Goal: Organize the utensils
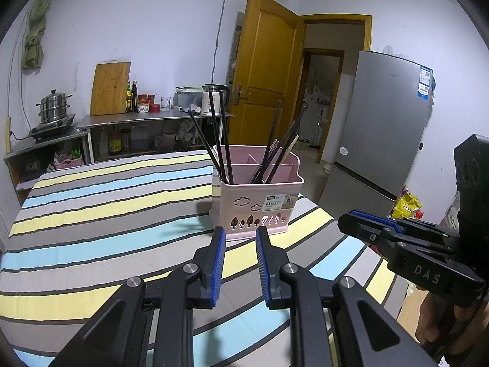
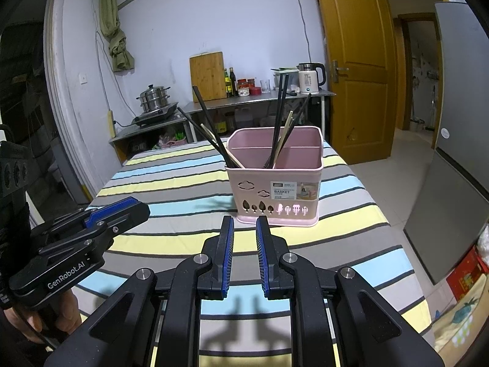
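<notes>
Blue-padded jaws of the left gripper and right gripper stand slightly parted with nothing between them, above the striped cloth worktop. At twelve o'clock from both, near but untouched, stands the pink plastic utensil basket. Its black and pale chopsticks lean with long axes rising steeply, fanned toward eleven and one o'clock; neither gripper looks clearly nearer.
</notes>
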{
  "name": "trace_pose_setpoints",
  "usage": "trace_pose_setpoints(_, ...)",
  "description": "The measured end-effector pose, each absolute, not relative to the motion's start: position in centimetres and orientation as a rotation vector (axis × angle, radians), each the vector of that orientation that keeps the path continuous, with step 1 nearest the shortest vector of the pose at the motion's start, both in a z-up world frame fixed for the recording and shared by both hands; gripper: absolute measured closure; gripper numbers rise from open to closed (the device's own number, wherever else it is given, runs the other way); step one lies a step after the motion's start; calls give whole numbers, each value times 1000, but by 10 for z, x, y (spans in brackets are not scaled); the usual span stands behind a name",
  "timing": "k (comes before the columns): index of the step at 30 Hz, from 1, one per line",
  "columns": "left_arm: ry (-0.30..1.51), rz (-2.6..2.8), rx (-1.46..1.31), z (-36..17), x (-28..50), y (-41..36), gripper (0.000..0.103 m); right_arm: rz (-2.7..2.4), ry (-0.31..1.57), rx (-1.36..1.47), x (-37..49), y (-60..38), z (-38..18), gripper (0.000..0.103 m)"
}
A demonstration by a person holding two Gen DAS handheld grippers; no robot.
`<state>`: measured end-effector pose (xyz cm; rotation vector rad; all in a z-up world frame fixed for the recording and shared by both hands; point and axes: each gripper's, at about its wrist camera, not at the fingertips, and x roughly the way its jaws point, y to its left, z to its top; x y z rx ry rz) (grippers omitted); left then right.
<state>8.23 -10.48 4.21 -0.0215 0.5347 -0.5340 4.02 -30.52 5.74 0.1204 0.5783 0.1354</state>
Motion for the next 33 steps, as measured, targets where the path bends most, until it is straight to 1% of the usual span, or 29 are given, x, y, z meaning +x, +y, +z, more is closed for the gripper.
trace_pose_setpoints(33, 526, -553, -5, 36, 79, -105, 83, 135, 582, 121, 40, -306, 56, 88)
